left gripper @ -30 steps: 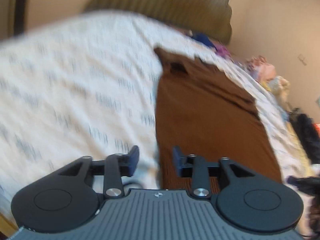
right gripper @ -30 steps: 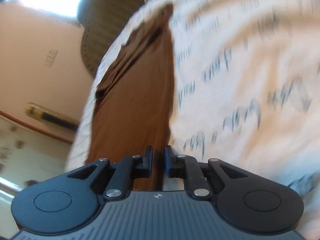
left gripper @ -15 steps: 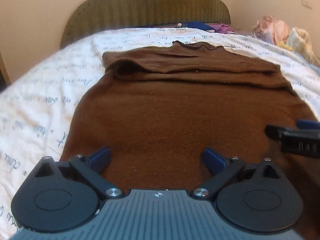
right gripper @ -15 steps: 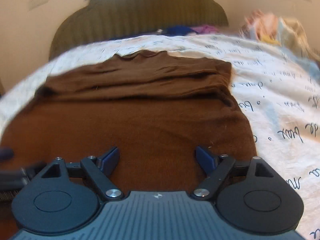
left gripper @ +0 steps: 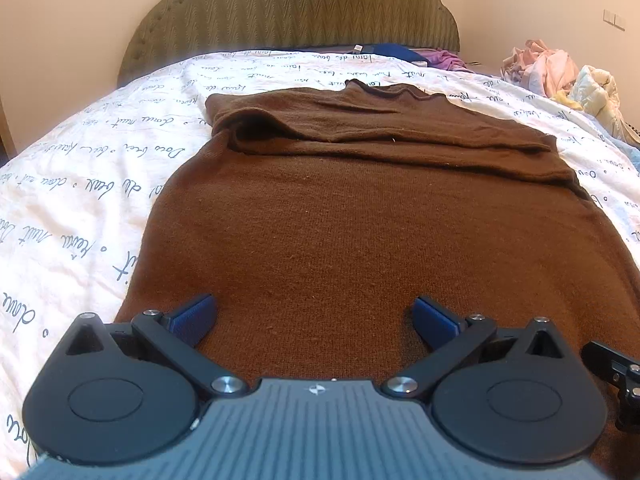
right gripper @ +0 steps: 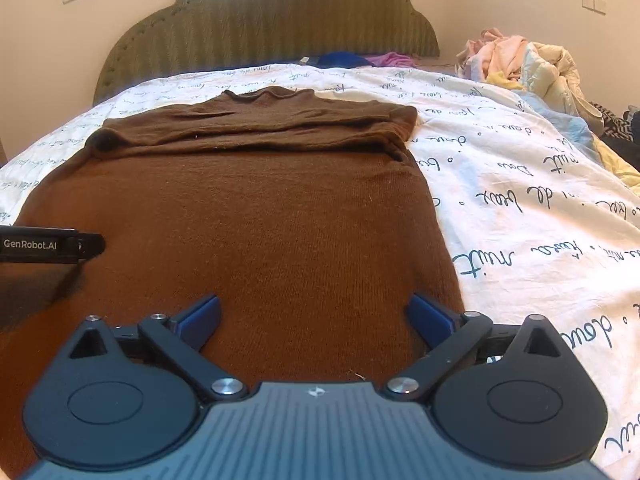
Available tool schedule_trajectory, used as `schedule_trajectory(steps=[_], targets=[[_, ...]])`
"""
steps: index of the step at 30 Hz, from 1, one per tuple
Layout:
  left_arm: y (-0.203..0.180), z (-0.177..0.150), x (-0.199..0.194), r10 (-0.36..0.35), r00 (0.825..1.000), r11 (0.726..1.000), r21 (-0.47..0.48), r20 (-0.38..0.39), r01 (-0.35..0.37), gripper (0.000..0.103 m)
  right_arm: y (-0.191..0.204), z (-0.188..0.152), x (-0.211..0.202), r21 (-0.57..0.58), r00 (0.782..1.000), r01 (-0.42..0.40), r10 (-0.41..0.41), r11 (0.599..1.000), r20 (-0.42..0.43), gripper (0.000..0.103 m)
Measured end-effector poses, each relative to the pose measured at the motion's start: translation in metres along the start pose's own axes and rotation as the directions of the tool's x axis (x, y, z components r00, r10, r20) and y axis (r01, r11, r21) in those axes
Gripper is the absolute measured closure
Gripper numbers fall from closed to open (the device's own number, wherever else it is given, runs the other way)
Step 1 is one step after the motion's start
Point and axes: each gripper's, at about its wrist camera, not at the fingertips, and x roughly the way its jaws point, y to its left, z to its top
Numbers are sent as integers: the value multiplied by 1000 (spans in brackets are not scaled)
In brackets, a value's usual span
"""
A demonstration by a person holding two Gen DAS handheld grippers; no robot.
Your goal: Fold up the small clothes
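A brown knit sweater [left gripper: 352,216] lies flat on the bed, collar at the far end, with its sleeves folded across the chest. It also shows in the right wrist view [right gripper: 248,216]. My left gripper [left gripper: 314,314] is open and empty over the sweater's near hem, left part. My right gripper [right gripper: 314,314] is open and empty over the near hem, right part. The left gripper's side [right gripper: 48,245] shows at the left edge of the right wrist view; the right gripper's edge [left gripper: 616,372] shows in the left wrist view.
The white bedspread with script print [right gripper: 520,200] covers the bed. An olive headboard [left gripper: 296,12] stands at the far end. A heap of pale clothes [right gripper: 520,60] lies at the far right. Blue and purple garments [left gripper: 408,54] lie by the headboard.
Both grippers swung from the sweater's sides to its near hem and opened wide. In the last half second they moved little.
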Motion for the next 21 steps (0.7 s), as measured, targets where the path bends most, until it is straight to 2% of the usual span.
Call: schedule_trajectory(steps=[8,14,21], targets=[[-3,-8,-12,30,999,999,35,-24,-29,0,-3,0,-1,11,1000,-11,11,1000,2,0],[4,-30,-32,11,1000,998,59,14,-12,0,-3,-1,-1,13,1000,-14,14,1000,2,0],[5,-30,-32,4,1000,999,47,20,-5,0,-3,-3,-7,-9,1000,-18,18,1000,-5,0]])
